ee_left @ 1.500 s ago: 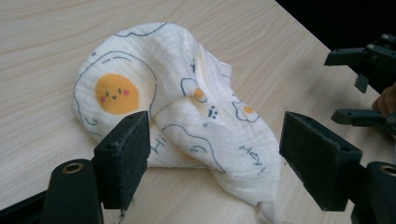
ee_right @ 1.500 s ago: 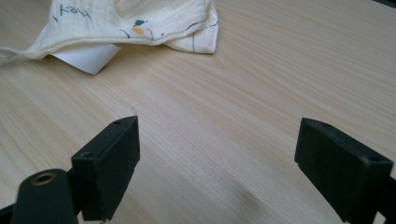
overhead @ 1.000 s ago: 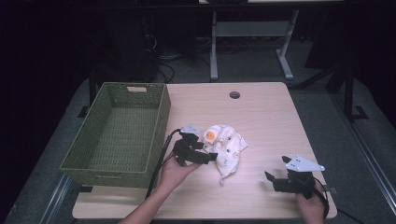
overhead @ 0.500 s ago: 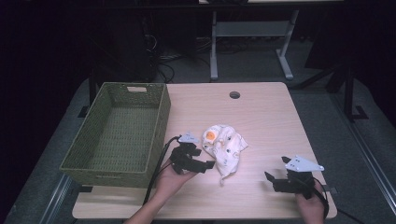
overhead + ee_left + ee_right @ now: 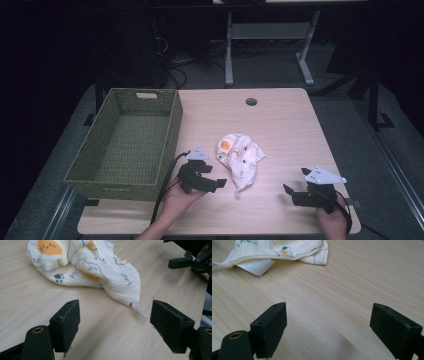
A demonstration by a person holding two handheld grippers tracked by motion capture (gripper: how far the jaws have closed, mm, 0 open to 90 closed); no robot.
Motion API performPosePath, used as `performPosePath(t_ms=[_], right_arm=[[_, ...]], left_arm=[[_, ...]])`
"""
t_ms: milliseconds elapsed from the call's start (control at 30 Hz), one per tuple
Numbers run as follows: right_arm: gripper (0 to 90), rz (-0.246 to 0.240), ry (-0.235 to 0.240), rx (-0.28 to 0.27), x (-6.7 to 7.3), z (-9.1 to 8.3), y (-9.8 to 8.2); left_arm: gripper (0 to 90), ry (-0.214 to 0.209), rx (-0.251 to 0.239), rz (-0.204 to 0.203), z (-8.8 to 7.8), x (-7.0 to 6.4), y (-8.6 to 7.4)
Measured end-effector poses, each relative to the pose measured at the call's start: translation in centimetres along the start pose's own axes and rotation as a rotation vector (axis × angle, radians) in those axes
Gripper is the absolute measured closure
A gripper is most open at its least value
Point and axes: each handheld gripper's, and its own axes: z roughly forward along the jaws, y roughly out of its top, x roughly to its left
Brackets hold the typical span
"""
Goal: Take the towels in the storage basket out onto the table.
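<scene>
Here, a person is sitting at a light wooden table (image 5: 280, 125), holding a black two-jaw gripper in each hand; the forearms are entering the high view from the bottom edge. A small cream cloth (image 5: 239, 159), printed with an orange smiling face, blue paw prints and lettering, is lying crumpled near the middle of the table, toward the person's side; it is resting flat on the wood and nothing is gripping it. The left gripper (image 5: 212, 183) is hovering just beside the cloth's near-left edge, close to its lower tip; in the left gripper view its jaws are standing wide apart with nothing between them but bare wood, and the cloth's pointed corner with a small white tag (image 5: 140, 310) is lying just beyond the gap, nearer the jaw seen at the right. The right gripper (image 5: 295, 195) is sitting apart from the cloth, near the table's front right corner; its jaws are also spread wide and are holding nothing; in the right gripper view the cloth's edge and a white label (image 5: 257, 267) are showing farther off at the top left. A green woven basket (image 5: 150, 137) is standing on the table's left side, just left of the left gripper.
</scene>
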Motion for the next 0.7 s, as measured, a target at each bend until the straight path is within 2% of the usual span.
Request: performPosePath(t_ms=[133,333,533,700], right_arm=[[13.7,-0.001,0.000,0.000,0.0,0.0,0.0],[13.7,-0.002,0.000,-0.002,0.0,-0.1,0.0],[13.7,0.001,0.001,-0.013,0.0,-0.5,-0.1],[13.7,-0.002,0.000,-0.011,0.0,-0.4,-0.1]], left_arm=[[23.6,0.002,0.011,-0.008,0.0,0.2,-0.8],[23.6,0.024,0.014,0.009,-0.4,0.0,-1.9],[23.6,-0.014,0.016,0.017,-0.4,-0.5,-2.6],[23.4,-0.018,0.017,0.035,-0.2,-0.4,-2.7]])
